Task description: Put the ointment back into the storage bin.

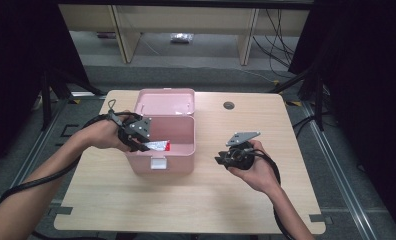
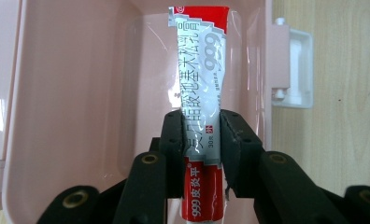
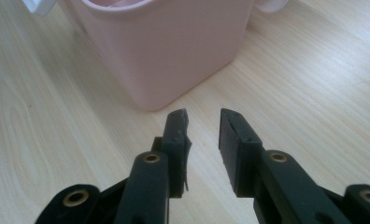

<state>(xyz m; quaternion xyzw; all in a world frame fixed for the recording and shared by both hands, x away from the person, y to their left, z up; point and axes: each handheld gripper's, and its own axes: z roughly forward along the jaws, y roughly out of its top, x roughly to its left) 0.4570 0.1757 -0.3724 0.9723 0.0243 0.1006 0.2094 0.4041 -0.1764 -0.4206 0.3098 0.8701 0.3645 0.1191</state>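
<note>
High view: the left gripper (image 1: 145,145) hangs over the open pink box (image 1: 178,131) on the bench (image 1: 196,200), fingers (image 2: 173,140) clamped on a red-and-silver tube (image 2: 202,88). Right gripper (image 1: 222,159), fingers slightly apart and empty, rests right of the box.

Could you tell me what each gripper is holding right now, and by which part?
The left gripper holds a red-and-silver ointment tube across its lower body, over the open pink box. The right gripper is open and holds nothing.
</note>
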